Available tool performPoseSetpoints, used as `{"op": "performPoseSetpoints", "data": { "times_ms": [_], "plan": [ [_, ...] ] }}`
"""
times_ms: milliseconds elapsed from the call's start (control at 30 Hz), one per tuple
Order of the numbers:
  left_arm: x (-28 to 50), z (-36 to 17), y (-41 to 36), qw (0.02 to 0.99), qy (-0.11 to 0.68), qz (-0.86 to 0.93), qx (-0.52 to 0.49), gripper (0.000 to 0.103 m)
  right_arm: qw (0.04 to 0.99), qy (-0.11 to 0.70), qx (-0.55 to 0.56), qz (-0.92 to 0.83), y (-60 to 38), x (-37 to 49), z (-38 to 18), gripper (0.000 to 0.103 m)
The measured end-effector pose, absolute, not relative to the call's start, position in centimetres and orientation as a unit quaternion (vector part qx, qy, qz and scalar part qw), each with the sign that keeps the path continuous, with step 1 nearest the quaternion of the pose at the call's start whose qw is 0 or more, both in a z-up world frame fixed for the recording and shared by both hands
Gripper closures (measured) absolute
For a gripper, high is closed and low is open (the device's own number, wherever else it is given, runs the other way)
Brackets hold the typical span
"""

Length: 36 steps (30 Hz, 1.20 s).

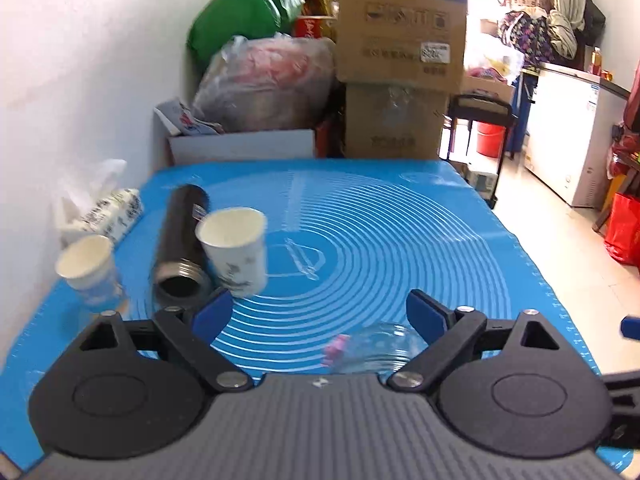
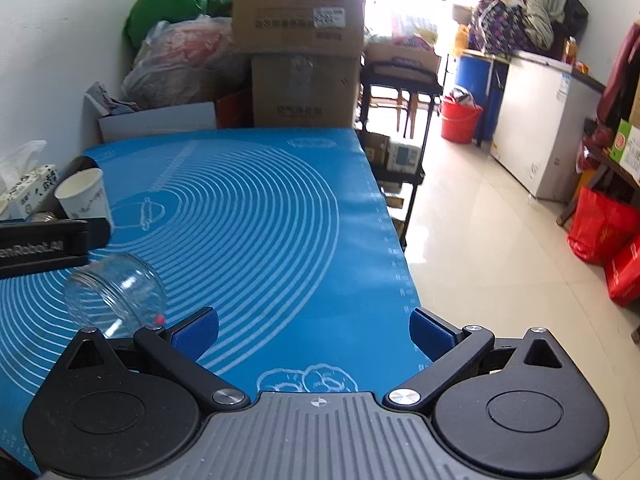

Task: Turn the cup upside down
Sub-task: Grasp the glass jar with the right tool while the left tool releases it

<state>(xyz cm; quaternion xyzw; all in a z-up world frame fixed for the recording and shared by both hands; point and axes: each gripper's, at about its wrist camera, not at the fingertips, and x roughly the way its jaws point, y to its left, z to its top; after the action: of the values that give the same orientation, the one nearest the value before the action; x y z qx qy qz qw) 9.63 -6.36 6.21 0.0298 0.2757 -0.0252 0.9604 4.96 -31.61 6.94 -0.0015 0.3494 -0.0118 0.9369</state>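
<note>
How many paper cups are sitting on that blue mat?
2. One paper cup stands upright beside the lying black flask; another paper cup stands at the mat's left edge near the tissue pack. Others may be hidden.

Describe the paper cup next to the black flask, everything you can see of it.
The paper cup is white with a faint grey-blue print on its side, and looks like thin paper with a rolled rim. It stands mouth up on the blue mat, slightly blurred; its inside looks empty. It stands right beside the lying black flask; whether they touch cannot be told. The left tongs are open, short of it and not holding it.
</note>
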Motion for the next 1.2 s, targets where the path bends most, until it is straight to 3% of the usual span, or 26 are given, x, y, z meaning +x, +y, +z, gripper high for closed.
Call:
{"op": "performPoseSetpoints", "data": {
  "times_ms": [333,467,767,1200],
  "plan": [
    [8.9,5.7,-1.3,0.961,0.274,0.015,0.046,0.009,0.933,0.356,-0.023,0.053,-29.0,7.1,11.4,0.0],
    [8.9,4.5,0.6,0.957,0.286,0.027,0.042,0.009,0.908,0.41,0.004,0.089,-28.0,10.2,11.9,0.0],
    [8.2,1.6,3.4,0.952,0.301,0.035,0.045,0.009,0.823,0.552,0.059,0.122,-25.6,16.9,9.9,0.007],
    [8.2,0.6,6.0,0.948,0.318,0.021,0.017,0.009,0.754,0.636,0.085,0.14,-22.8,19.9,5.9,0.005]
  ]
}}
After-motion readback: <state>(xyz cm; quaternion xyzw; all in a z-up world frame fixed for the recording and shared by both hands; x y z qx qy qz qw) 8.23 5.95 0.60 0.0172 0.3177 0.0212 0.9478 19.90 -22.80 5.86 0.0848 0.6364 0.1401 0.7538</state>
